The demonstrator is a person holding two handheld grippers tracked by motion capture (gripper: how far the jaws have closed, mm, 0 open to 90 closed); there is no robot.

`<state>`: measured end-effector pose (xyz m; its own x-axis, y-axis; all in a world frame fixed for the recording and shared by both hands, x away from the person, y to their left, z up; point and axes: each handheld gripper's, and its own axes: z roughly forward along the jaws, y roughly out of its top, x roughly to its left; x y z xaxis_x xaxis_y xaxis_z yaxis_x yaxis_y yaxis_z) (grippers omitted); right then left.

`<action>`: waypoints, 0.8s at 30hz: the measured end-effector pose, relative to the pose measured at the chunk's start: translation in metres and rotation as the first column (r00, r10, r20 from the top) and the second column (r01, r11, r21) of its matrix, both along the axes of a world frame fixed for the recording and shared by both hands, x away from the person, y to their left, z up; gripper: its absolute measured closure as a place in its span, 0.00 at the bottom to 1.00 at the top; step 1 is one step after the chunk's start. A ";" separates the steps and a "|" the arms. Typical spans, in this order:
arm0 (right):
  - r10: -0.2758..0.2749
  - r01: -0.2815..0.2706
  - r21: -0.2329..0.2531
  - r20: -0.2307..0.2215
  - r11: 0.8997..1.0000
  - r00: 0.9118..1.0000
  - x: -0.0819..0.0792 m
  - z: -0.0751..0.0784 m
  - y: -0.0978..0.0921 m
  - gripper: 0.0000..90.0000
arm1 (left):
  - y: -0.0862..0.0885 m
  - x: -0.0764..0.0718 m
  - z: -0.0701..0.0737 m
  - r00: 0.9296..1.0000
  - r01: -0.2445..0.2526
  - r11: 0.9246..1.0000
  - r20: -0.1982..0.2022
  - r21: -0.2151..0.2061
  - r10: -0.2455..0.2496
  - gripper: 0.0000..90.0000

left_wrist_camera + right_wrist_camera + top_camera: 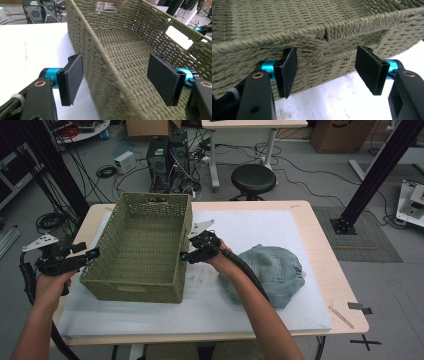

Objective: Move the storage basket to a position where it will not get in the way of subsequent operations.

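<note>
A green woven basket [131, 288] stands on the white mat [260, 222], left of the table's middle. My left gripper [94, 253] is at its left wall. In the left gripper view the left gripper [117, 75] is open and straddles that wall [100, 62], one jaw outside and one inside, neither pressing. My right gripper [184, 256] is at the basket's right wall. In the right gripper view the right gripper [329, 71] is open, both jaws just in front of the wall under the rim [287, 37]. A crumpled denim garment [272, 270] lies right of the right hand.
A thin wooden stick [341, 316] lies near the table's front right corner. Beyond the far edge stand a black stool [252, 179] and computer towers [159, 160] among cables. A black frame post [372, 175] rises at the right.
</note>
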<state>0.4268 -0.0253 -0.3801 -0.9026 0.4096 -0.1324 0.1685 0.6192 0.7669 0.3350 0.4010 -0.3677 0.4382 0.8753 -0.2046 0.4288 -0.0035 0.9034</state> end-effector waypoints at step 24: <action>0.071 -0.071 0.005 0.008 0.997 0.997 0.004 -0.001 0.042 0.37 | 0.025 -0.018 -0.010 0.999 -0.021 0.999 -0.049 -0.042 0.019 0.42</action>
<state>0.4304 0.0165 -0.3806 -0.9283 0.3456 -0.1373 0.1187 0.6252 0.7714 0.3172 0.4263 -0.3773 0.4093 0.8739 -0.2621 0.4713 0.0435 0.8809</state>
